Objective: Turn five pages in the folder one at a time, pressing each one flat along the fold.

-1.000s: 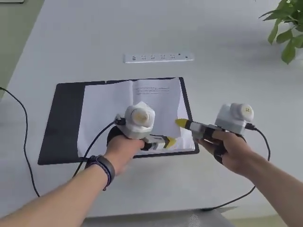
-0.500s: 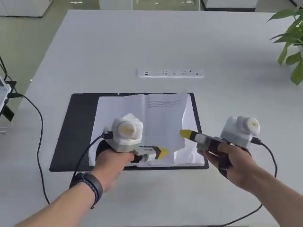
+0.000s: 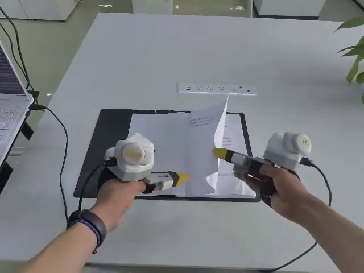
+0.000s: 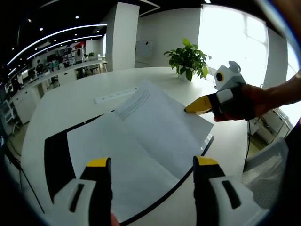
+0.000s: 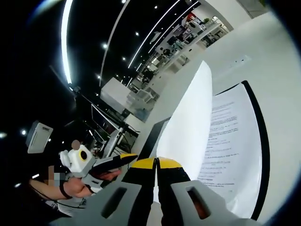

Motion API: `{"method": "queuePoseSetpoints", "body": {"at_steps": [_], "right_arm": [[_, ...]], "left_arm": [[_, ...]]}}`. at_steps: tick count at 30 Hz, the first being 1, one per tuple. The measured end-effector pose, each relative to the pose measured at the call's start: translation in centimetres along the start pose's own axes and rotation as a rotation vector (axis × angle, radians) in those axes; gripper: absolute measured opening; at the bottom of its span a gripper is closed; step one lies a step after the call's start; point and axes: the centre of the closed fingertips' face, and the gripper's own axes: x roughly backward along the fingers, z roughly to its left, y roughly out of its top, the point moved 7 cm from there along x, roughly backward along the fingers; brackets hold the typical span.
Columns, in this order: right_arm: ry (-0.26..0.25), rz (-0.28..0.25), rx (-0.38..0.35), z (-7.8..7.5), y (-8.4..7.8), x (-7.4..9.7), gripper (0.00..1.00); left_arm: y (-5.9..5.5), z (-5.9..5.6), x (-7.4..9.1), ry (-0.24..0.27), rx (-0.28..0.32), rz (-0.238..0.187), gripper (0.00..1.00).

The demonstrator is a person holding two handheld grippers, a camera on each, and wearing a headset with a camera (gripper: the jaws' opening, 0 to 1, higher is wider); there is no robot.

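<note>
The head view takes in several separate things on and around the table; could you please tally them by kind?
Grippers: 2 (left gripper, right gripper)
Black folder: 1
Lifted page: 1
Power strip: 1
Laptop: 1
Plant: 1
Total: 7

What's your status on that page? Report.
Right tongs shut on the page, edge raised over the folder. Left tongs open over the folder's near edge. Power strip lies beyond, apart.
</note>
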Motion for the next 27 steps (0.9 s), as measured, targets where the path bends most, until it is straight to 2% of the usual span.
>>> {"method": "queuePoseSetpoints", "body": {"at_steps": [3,14,27], "right_arm": [[0.022,0.001,0.003,0.7,0.0,-0.6,0.00],[0.067,0.043,0.012,2.1,-0.2,-2.8,0.00],[0.113,0.081,0.016,4.0,-0.7,-5.8,0.00]], "left_arm": [[-0.7,0.8,1.0,0.020,0.007,0.004,0.71],[-2.0,3.0,3.7,0.082,0.033,-0.014,0.72],[-3.4,4.5,6.5,0.130,0.068,-0.024,0.73]]}}
